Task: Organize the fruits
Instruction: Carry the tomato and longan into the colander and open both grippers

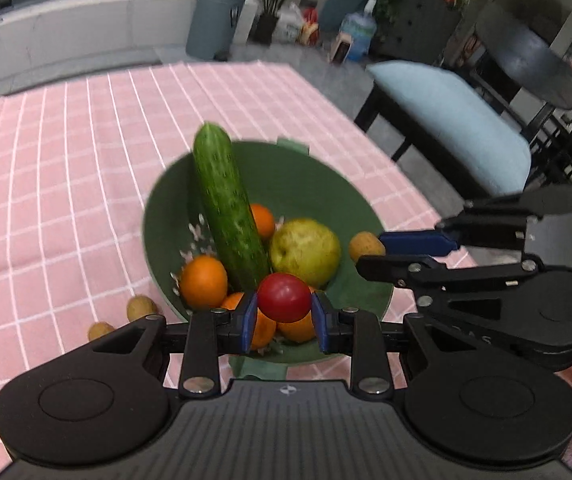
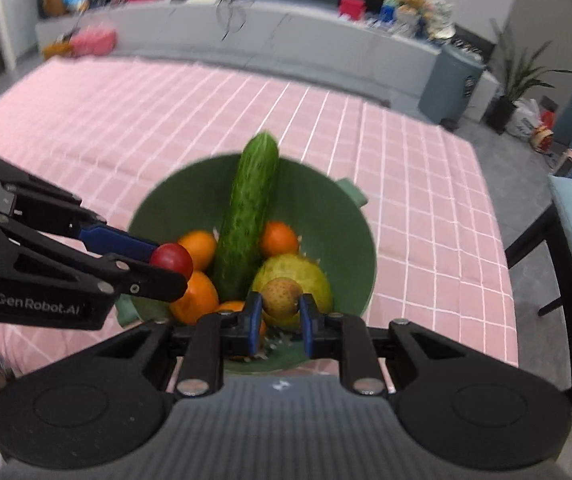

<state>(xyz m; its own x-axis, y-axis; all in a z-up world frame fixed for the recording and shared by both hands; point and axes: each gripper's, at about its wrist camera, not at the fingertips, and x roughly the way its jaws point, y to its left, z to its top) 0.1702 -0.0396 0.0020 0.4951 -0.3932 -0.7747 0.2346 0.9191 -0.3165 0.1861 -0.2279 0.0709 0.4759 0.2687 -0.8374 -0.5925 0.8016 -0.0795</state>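
While the left tongs [image 1: 284, 314] clench a tomato [image 1: 284, 297] and the right tongs [image 2: 281, 314] a small brown fruit [image 2: 281, 297] above the crowded bowl [image 1: 350, 196], either could bounce out on release.

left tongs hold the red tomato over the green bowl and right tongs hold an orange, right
Not quite. The right tongs hold a small brown fruit, not an orange, as the right wrist view shows. The left tongs do hold the red tomato over the green bowl.

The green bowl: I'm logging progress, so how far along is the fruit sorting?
Mostly done: green bowl holds a cucumber, oranges and pear. Left gripper grips a red fruit, right gripper a brown one. Two brown fruits remain on the cloth.
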